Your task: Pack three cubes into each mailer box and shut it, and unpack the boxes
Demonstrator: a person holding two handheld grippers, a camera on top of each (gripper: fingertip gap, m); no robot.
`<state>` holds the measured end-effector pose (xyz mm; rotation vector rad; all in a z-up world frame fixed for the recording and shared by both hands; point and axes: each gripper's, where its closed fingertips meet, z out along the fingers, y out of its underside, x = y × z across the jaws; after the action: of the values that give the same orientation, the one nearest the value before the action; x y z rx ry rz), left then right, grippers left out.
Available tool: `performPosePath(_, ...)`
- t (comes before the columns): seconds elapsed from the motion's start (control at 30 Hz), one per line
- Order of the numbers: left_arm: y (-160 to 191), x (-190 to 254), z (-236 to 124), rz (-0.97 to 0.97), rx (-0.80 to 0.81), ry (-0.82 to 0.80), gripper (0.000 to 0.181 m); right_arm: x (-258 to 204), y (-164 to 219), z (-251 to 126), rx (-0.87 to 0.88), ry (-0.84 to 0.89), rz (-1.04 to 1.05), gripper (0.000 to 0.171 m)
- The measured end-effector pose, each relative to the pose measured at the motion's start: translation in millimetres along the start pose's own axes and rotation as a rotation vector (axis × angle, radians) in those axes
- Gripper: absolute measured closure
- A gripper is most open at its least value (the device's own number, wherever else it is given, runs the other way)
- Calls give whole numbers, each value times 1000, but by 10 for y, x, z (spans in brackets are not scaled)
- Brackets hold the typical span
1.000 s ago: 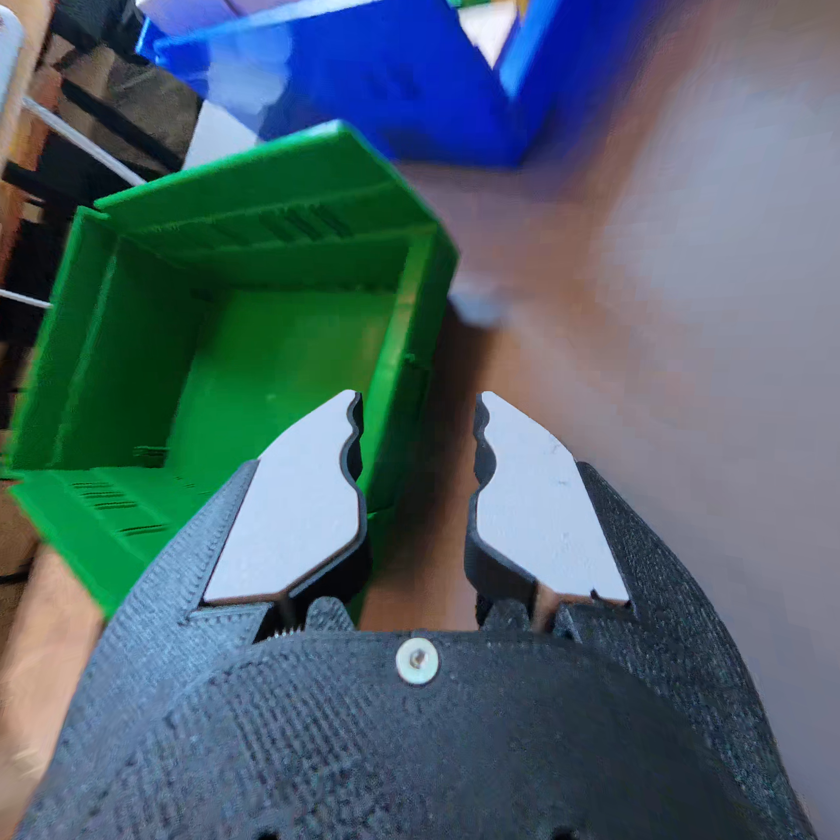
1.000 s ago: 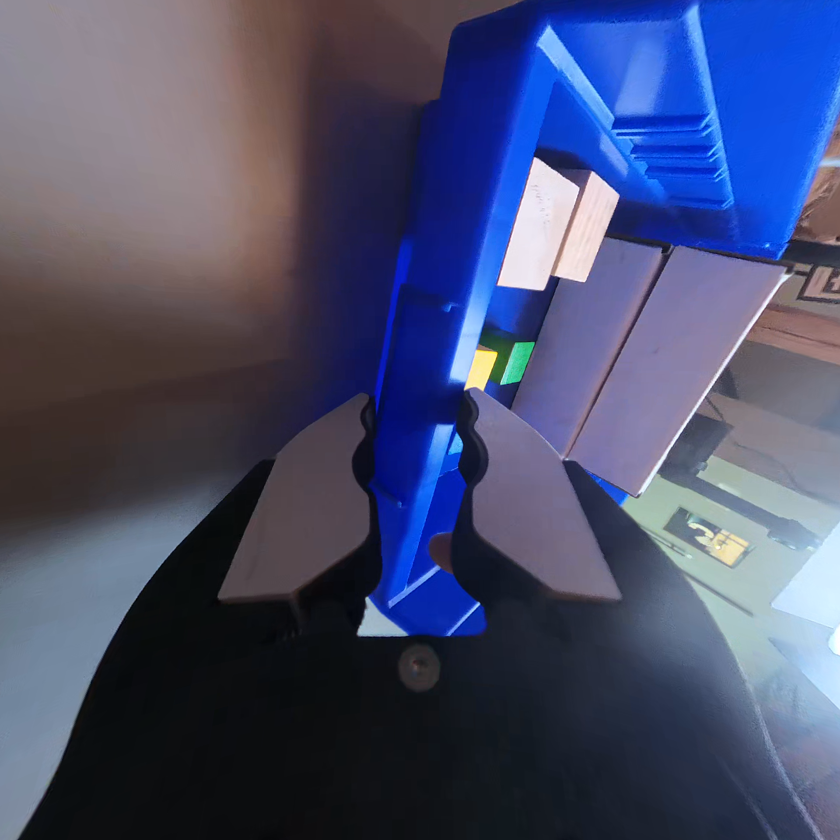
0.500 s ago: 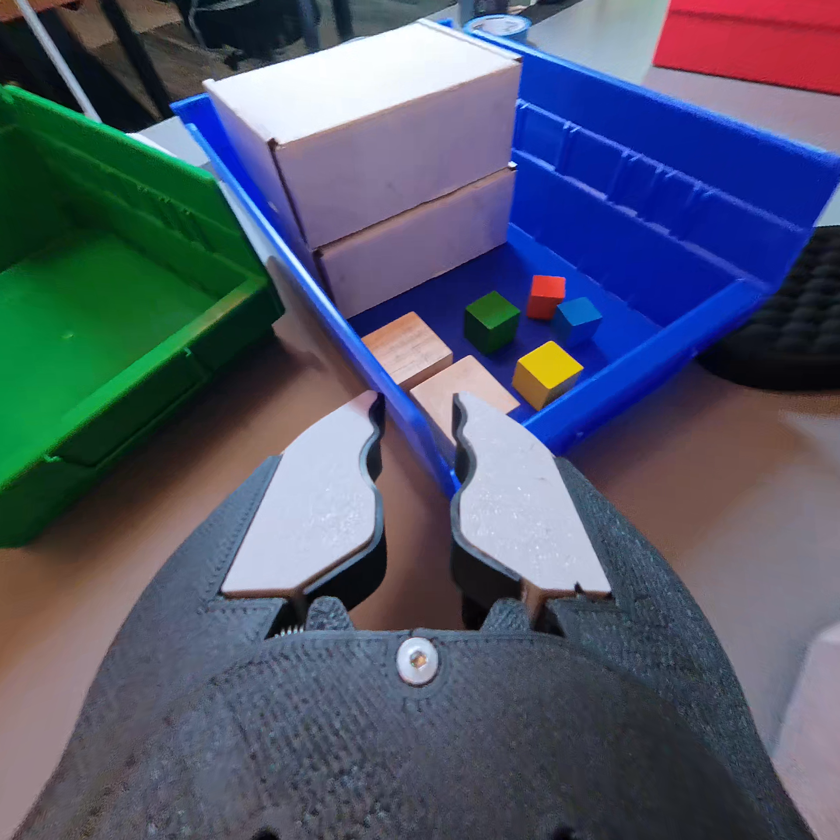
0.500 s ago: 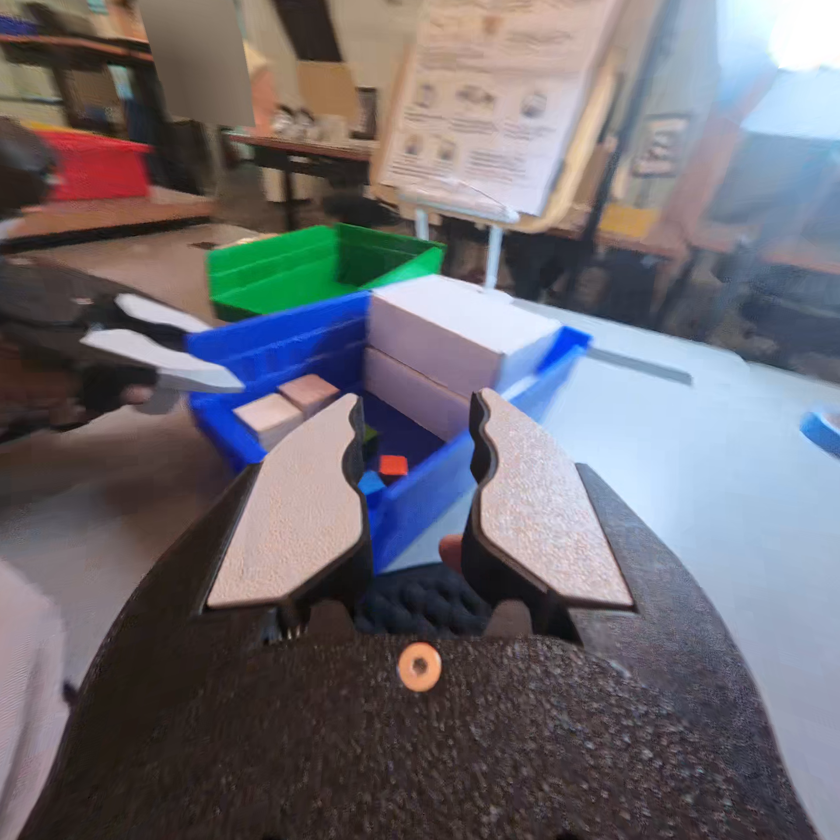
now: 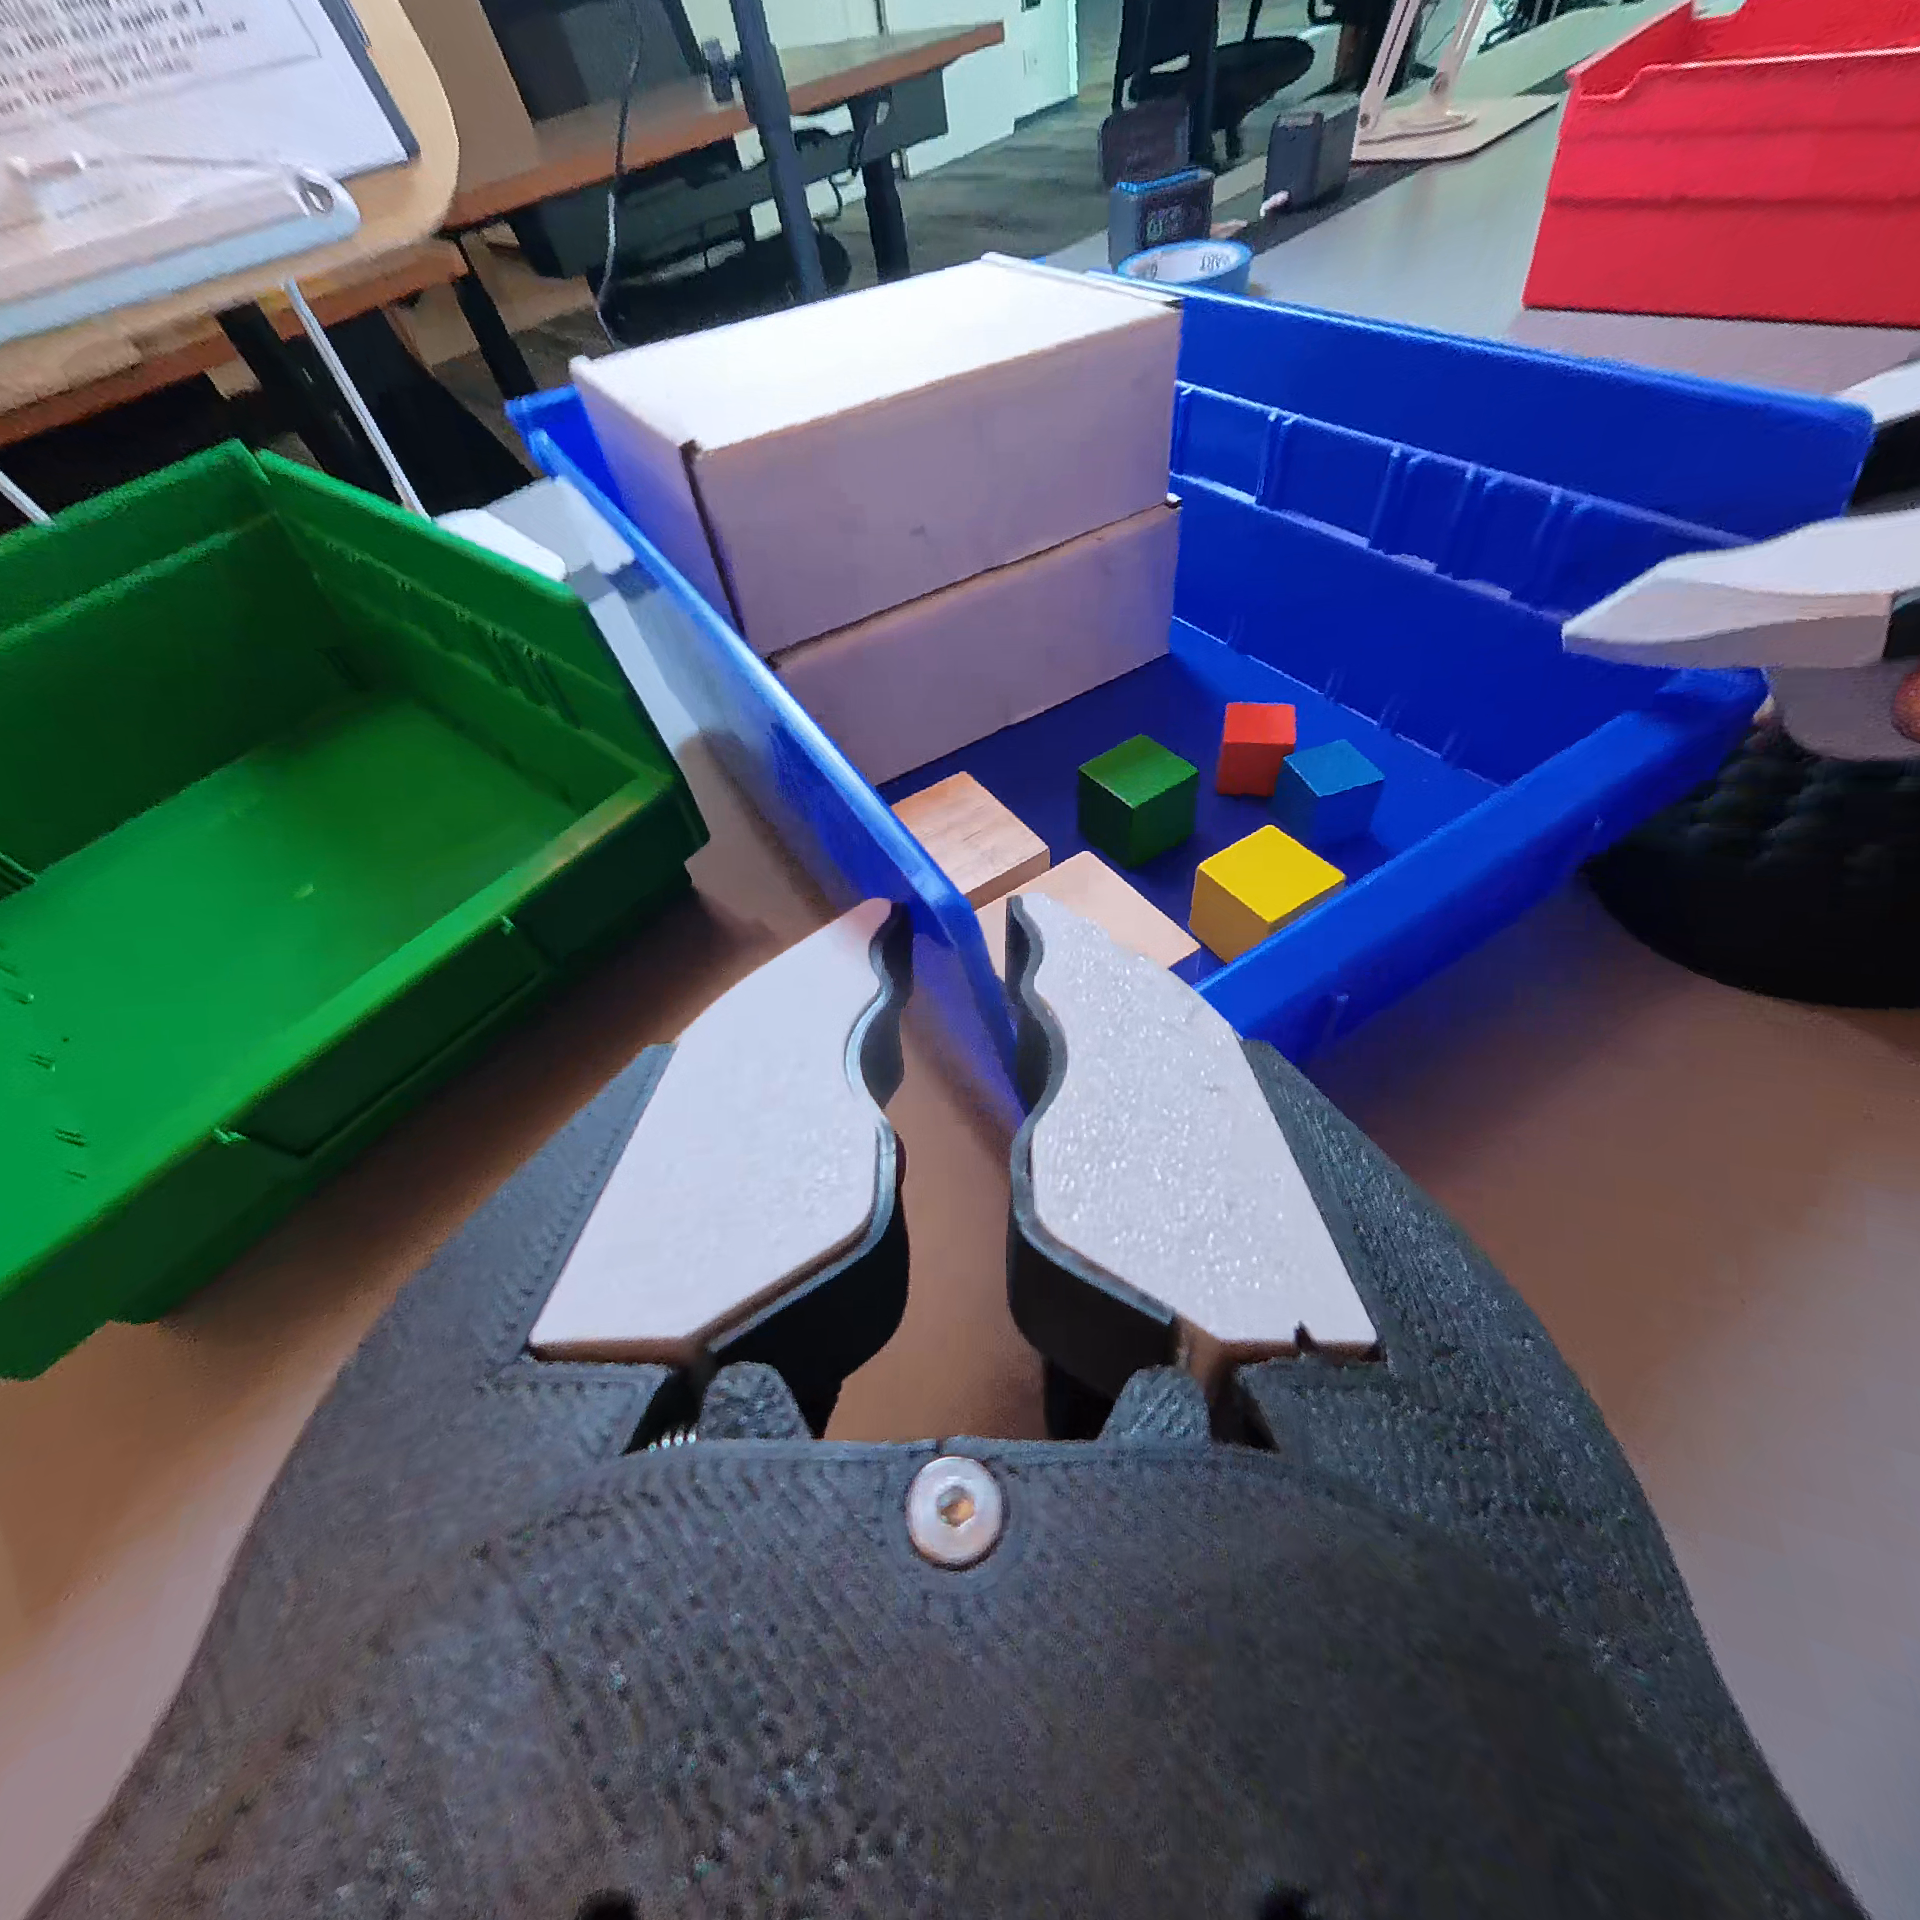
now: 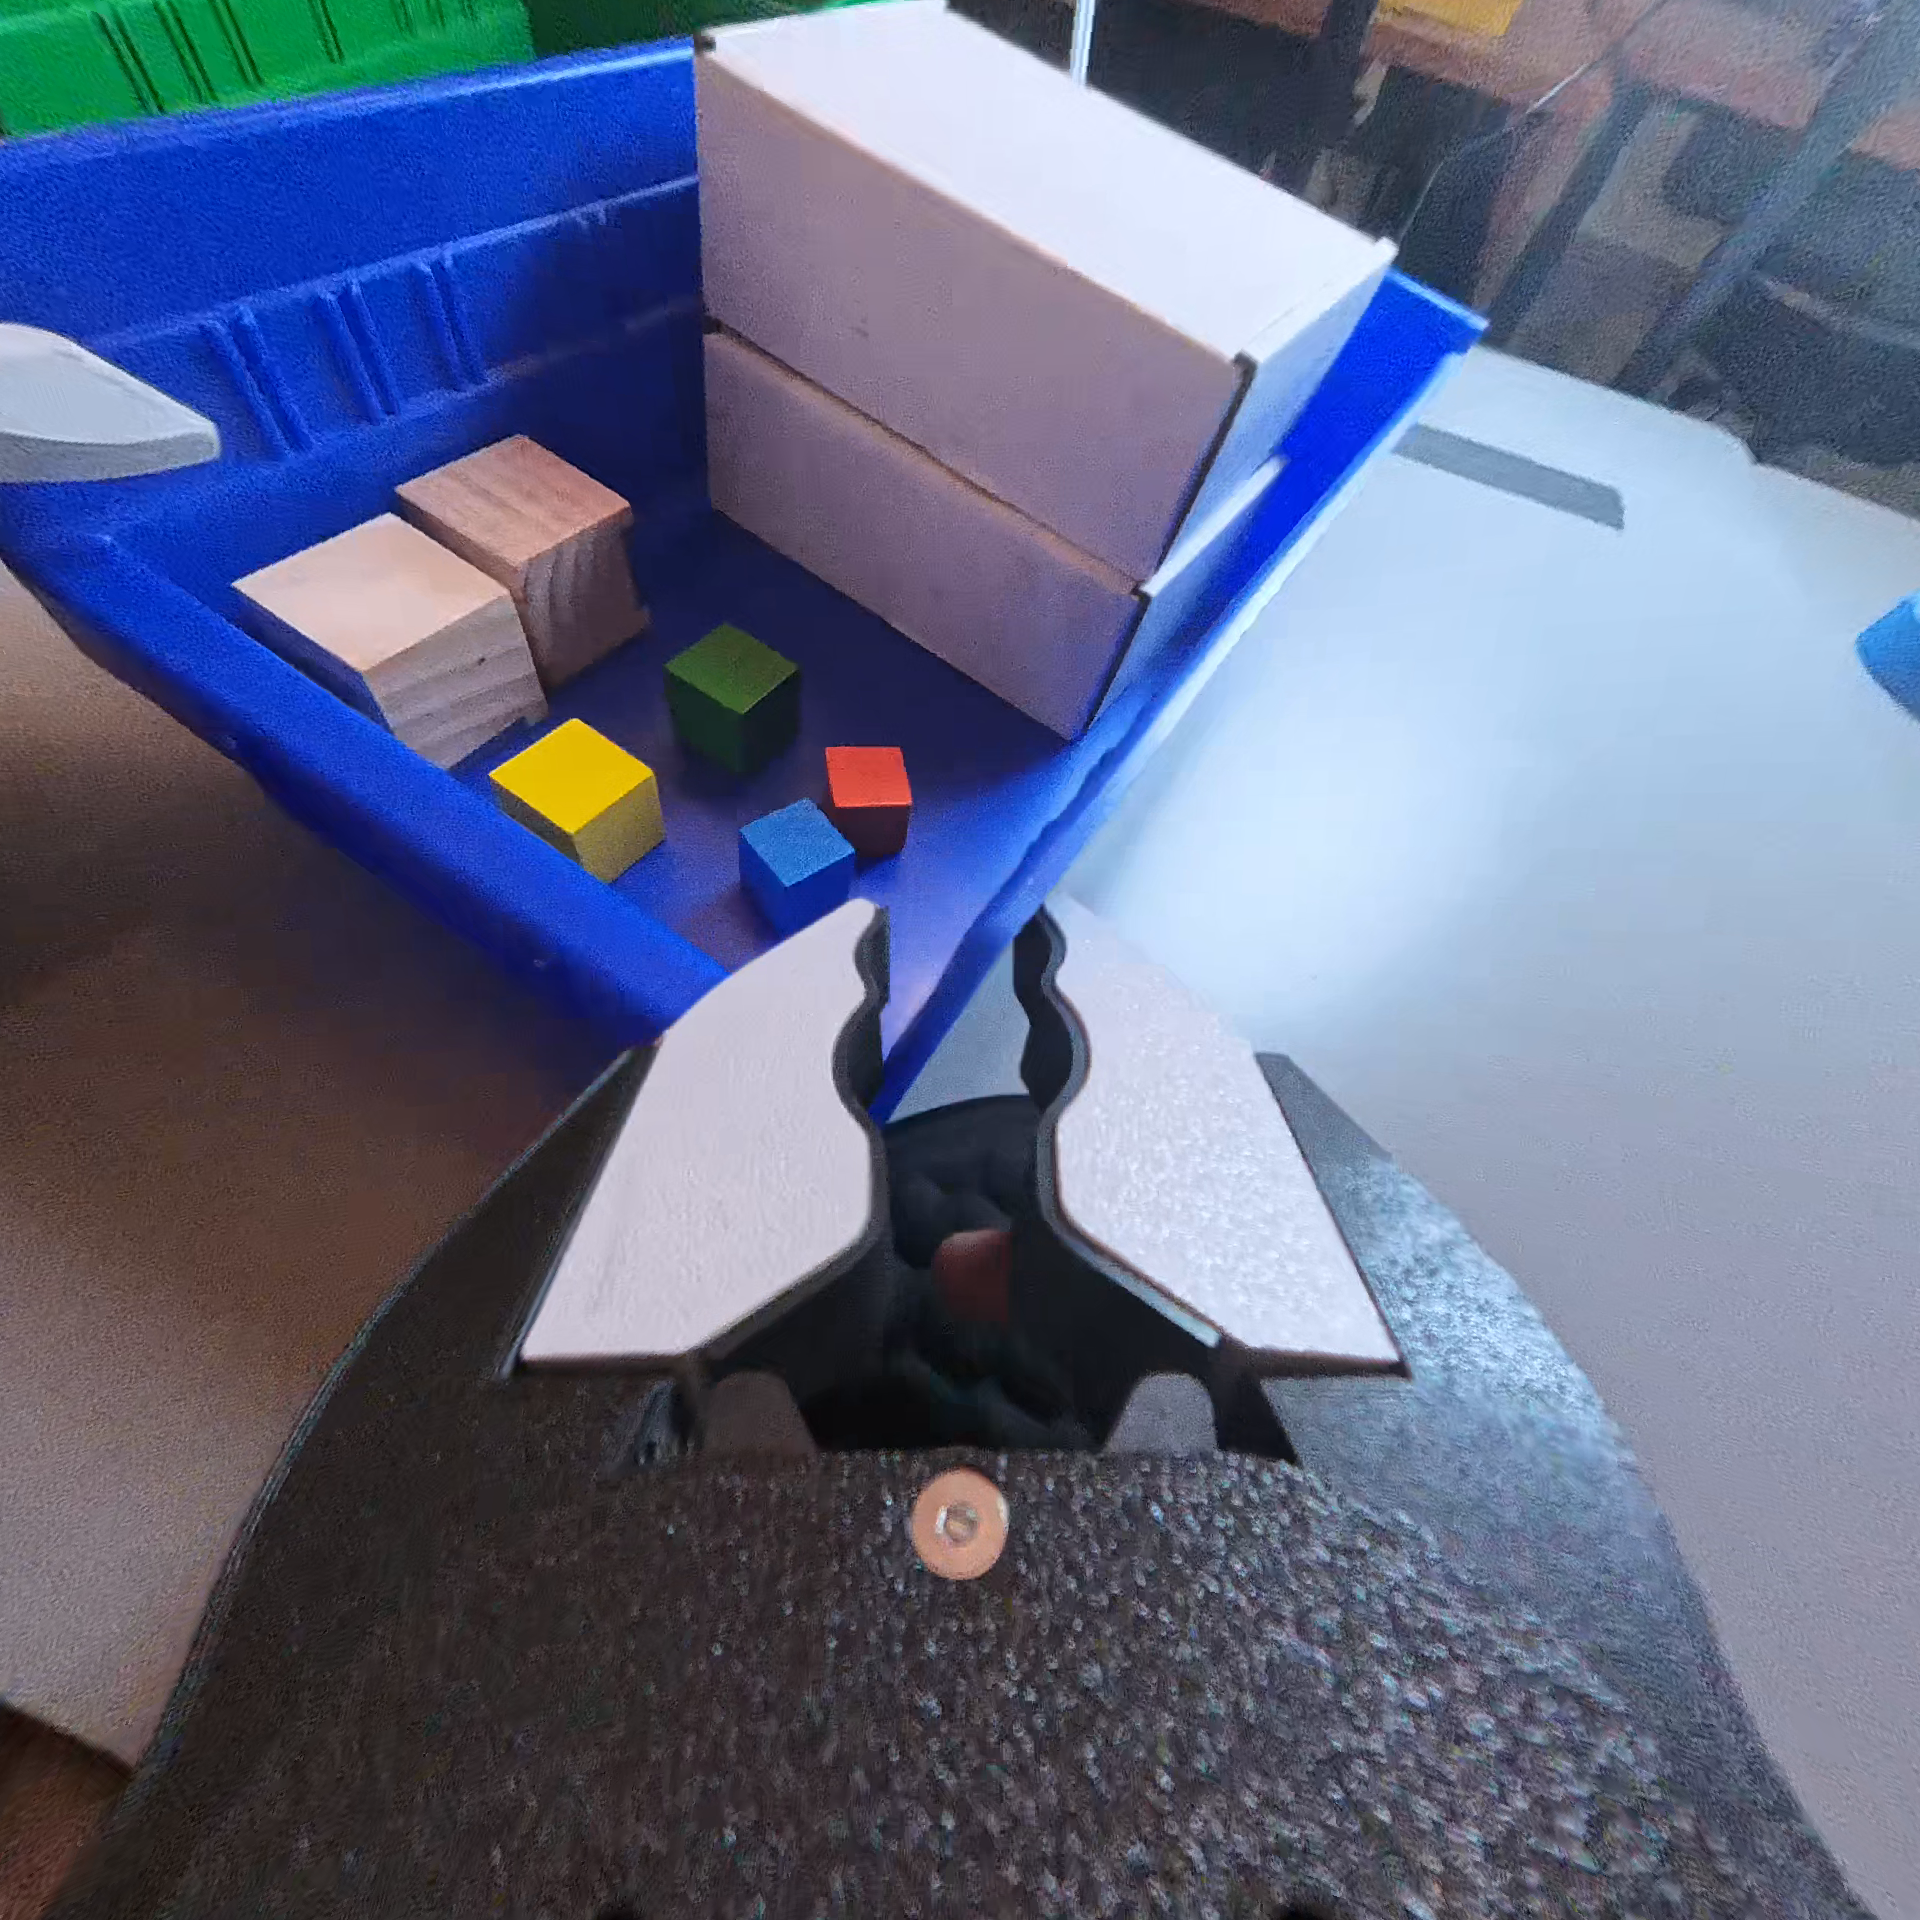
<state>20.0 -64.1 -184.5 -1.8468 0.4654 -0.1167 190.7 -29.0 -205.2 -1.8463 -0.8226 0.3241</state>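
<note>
Opposing close views, shared blue bin [image 5: 1475, 410] [image 6: 343, 197]

- table [image 5: 1621, 1195]: brown top, paler grey in glare right of the blue bin [image 6: 1455, 831]
- blue bin [image 5: 1455, 914] sits on it, landmark
- green bin [image 5: 312, 831] just left of blue bin, small gap between
- black pad [image 5: 1787, 883] at blue bin's right corner, touching it
- red bin [image 5: 1725, 197] beyond blue bin, apart
- blue tape roll [image 5: 1184, 265] behind blue bin's far side
</note>
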Motion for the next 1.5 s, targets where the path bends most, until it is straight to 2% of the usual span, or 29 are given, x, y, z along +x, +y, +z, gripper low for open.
performPosePath(0.13, -250, 45, -130, 48, 82, -8, 165, 174, -527, -286, 220, 119, -79, 161)
performPosePath(0.23, -577, 18, -318, 112, 168, -56, 163, 217, -992, -549, 353, 165, -134, 164)
performPosePath(0.37, -952, -230, -708, 160, 236, -148, 164, 69, -1508, -678, 487, 129, -150, 164)
performPosePath(0.57, -1108, -881, -1446, 171, 224, -334, 164, -558, -2198, -439, 588, -51, -162, 163)
performPosePath(0.73, -952, -1440, -2093, 146, 177, -508, 164, -1307, -2580, -65, 645, -230, -190, 162)
performPosePath(0.9, -593, -1900, -2481, 108, 62, -629, 164, -1991, -2671, 467, 606, -413, -143, 161)
performPosePath(1.2, 154, -2570, -2734, 0, -118, -761, 169, -2891, -2442, 1301, 484, -637, -39, 159)
performPosePath(1.37, 614, -2803, -2568, -71, -182, -727, 171, -3101, -2076, 1624, 384, -627, -44, 157)
performPosePath(1.5, 896, -2868, -2253, -77, -228, -716, 171, -2988, -1796, 1860, 285, -548, -61, 157)
